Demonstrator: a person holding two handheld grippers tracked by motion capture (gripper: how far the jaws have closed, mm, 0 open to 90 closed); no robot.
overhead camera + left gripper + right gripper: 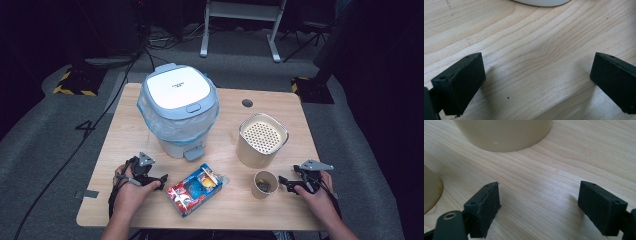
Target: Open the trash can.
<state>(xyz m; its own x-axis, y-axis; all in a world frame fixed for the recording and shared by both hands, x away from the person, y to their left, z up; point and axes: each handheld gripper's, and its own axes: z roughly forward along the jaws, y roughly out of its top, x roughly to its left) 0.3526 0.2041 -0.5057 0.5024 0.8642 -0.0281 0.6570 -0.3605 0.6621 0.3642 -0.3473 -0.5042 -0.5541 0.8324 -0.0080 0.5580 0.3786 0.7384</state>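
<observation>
I rest both hand-held grippers, left [161, 178] and right [283, 180], spread and empty on the surface [125, 137], paper cup [264, 184] just beside the right one, snack packet [197, 188] between them; risk: a careless sweep tips the cup.

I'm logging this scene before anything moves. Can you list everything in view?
table: 1, light wood, centre
pedal bin: 1, white and pale blue, lid shut, clear liner, back left of table
perforated-top container: 1, cream, right of bin
paper cup: 1, tan, in front of container
snack packet: 1, red and blue, front centre
left gripper: 1, black, open, front left
right gripper: 1, black, open, front right beside cup
</observation>
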